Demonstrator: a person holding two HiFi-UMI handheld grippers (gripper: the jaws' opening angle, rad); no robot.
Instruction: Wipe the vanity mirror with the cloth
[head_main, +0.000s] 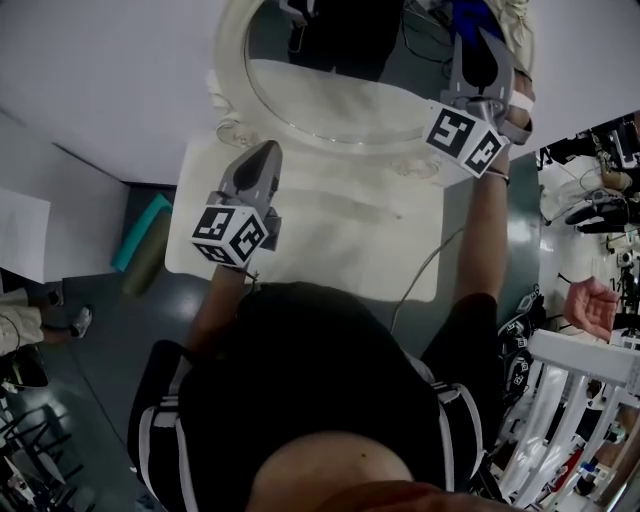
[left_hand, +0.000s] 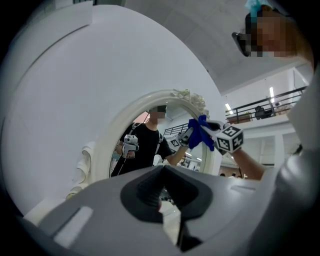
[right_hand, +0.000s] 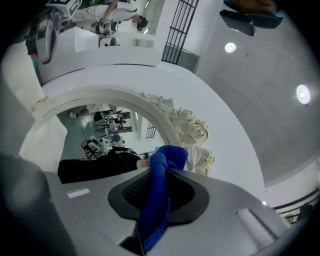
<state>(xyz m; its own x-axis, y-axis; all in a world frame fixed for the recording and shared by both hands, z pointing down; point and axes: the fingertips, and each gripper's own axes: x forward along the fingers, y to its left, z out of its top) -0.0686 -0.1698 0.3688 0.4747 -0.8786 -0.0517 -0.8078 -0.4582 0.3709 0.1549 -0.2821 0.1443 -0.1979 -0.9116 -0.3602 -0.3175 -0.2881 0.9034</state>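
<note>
the right gripper (right_hand: 162, 167) is clenched on a blue cloth (right_hand: 159, 190). the cloth runs lengthwise between the jaws, and its bunched end pokes out past their tips. that end points at the vanity mirror (right_hand: 85, 140), close to the carved roses on the right side of its white frame. in the left gripper view the cloth (left_hand: 200, 132) sits right against its own reflection at the right edge of the glass. from that i judge it is on the glass or just off it, but no view settles contact.

the oval mirror (left_hand: 107, 145) stands upright with its long axis running up and down, at the far edge of the white table (head_main: 330, 240). the unwiped glass therefore lies to the left of the cloth and below it. the next stroke would likely sweep left across the oval.

the right gripper (head_main: 478, 55) is the one at the mirror (head_main: 330, 95). the left gripper (head_main: 268, 150) hangs nearer the person and to the left, over the table, well apart from the glass. its jaws (left_hand: 162, 170) are drawn together with nothing between them.

no container shows in any view.
</note>
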